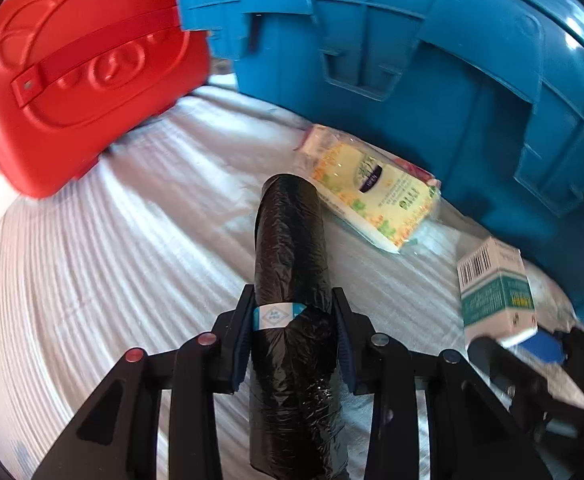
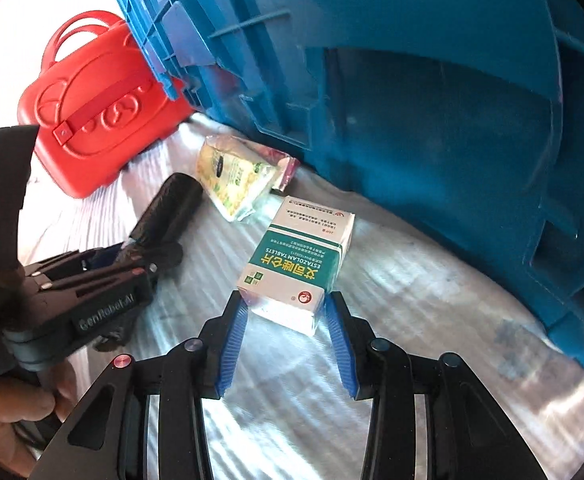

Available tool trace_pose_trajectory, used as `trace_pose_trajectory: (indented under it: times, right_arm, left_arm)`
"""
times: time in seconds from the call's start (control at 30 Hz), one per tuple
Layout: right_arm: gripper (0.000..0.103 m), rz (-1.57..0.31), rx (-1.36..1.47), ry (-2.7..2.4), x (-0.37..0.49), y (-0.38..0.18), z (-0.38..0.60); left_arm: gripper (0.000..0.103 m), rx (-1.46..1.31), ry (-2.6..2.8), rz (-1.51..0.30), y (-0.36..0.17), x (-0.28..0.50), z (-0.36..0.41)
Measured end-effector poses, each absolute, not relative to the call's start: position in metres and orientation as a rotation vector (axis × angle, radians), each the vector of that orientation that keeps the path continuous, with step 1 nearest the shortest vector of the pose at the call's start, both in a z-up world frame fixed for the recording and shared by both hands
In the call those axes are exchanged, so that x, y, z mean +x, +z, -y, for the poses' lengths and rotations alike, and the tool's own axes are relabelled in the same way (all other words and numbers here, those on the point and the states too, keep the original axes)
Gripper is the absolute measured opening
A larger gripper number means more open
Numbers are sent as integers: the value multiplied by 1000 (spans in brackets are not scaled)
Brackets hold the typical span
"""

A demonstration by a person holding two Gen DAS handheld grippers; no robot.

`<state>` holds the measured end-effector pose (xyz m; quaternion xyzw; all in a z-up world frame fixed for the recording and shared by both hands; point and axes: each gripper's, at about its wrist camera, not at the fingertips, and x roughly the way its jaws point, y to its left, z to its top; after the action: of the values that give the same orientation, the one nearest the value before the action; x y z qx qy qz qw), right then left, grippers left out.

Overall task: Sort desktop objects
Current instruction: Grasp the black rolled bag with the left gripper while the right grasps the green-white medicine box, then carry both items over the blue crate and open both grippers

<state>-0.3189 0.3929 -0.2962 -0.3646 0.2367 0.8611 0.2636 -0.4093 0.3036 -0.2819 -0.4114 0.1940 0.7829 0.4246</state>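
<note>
A black roll of bin bags (image 1: 290, 240) with a white-and-blue paper band sits between the blue pads of my left gripper (image 1: 292, 296), which is shut on it over the white ribbed cloth (image 1: 112, 240). In the right wrist view the same roll (image 2: 172, 208) sticks out of the left gripper (image 2: 144, 248). A white and green medicine box (image 2: 295, 264) has its near end pinched by my right gripper (image 2: 284, 298). The left wrist view shows that box (image 1: 495, 288) tilted up in the right gripper (image 1: 527, 340) at the lower right.
A big blue plastic crate (image 1: 451, 60) (image 2: 411, 100) walls off the far and right side. A red moulded case (image 1: 76, 80) (image 2: 92, 112) stands at the far left. A yellow tissue pack (image 1: 371, 192) (image 2: 232, 180) lies by the crate. A person's hand (image 2: 12, 412) holds the left gripper.
</note>
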Motion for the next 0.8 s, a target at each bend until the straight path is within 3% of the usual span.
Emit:
trace_pose_trajectory:
  times: [0.2, 0.4, 0.6, 0.8]
  right_arm:
    - [40, -603, -982, 2410, -314, -285, -387]
    - [40, -569, -997, 2521, -302, -263, -372]
    - [40, -532, -975, 2635, -278, -221, -347]
    - [40, -451, -891, 2750, -248, -164, -318]
  left_arm:
    - [34, -1066, 2052, -407, -276, -411, -291]
    - [34, -1007, 2131, -361, -237, -392, -255]
    - [34, -975, 2251, -381, -188, -351, -215]
    - [34, -1020, 2402, -255, -153, -303, -171]
